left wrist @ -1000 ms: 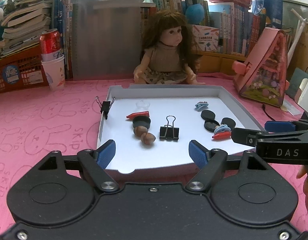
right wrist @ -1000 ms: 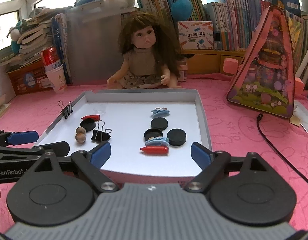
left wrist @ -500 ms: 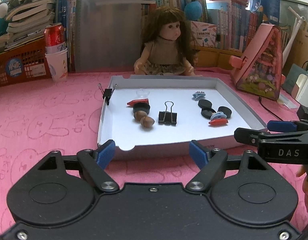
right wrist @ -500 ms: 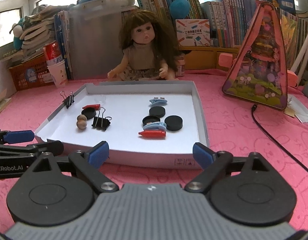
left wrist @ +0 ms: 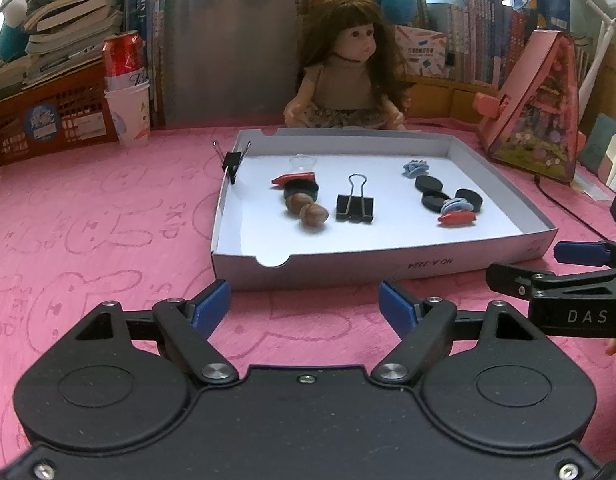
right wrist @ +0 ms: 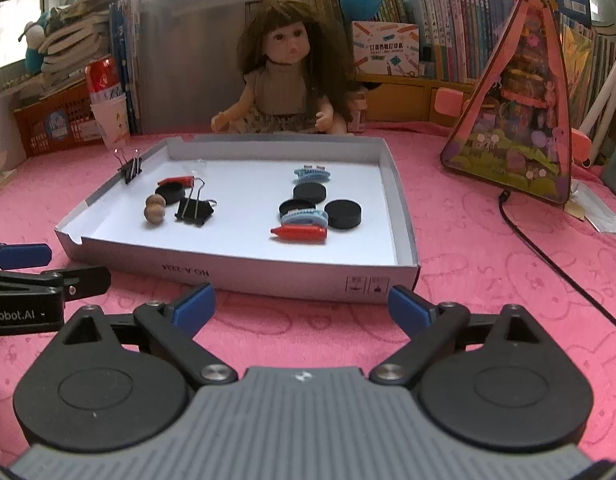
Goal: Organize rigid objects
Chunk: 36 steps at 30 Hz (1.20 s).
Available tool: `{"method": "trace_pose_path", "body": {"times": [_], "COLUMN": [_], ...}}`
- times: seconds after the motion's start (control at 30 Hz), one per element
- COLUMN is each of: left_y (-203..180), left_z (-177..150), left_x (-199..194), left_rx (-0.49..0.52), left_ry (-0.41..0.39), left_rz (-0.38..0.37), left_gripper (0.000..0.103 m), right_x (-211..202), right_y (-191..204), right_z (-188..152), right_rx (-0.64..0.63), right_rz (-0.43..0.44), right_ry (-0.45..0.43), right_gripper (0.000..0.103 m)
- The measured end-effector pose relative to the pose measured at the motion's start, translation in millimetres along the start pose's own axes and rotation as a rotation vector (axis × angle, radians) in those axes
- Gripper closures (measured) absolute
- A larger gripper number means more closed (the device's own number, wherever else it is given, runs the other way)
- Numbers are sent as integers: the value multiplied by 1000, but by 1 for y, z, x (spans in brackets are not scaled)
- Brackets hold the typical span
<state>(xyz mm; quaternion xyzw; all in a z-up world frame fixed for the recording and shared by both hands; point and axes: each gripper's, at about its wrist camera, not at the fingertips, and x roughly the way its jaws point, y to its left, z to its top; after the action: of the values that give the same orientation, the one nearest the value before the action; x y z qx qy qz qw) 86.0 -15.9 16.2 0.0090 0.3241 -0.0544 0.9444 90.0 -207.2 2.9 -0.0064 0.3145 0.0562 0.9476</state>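
Left wrist: white tray [left wrist: 387,266] holds binder clips, black discs, wooden beads; both claws gape empty.

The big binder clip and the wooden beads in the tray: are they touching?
Apart. In the left wrist view, white tray floor shows between the binder clip and the wooden beads; the right wrist view shows the gap too.

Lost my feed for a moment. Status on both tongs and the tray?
Left tongs open, empty; right tongs just opening, empty. Both short of white tray. Binder clips, discs, red caps inside, untouched. Nothing in the way.
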Motion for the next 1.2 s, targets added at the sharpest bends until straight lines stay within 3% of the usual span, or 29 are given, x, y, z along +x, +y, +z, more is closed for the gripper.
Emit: {"method": "trace_pose_path", "body": {"times": [0.5, 1.2], "left_y": [6, 7], "left_z": [-8, -7], "left_x": [18, 27], "left_rx": [-16, -11], "left_ry": [23, 23], "left_rz": [35, 39], "left_gripper": [22, 9], "right_x": [18, 27], "right_y": [2, 4], "right_z": [-9, -5], "right_rx": [-8, -9], "right_rz": [-16, -60], "right_ry": [45, 61], "right_gripper": [1, 0]}}
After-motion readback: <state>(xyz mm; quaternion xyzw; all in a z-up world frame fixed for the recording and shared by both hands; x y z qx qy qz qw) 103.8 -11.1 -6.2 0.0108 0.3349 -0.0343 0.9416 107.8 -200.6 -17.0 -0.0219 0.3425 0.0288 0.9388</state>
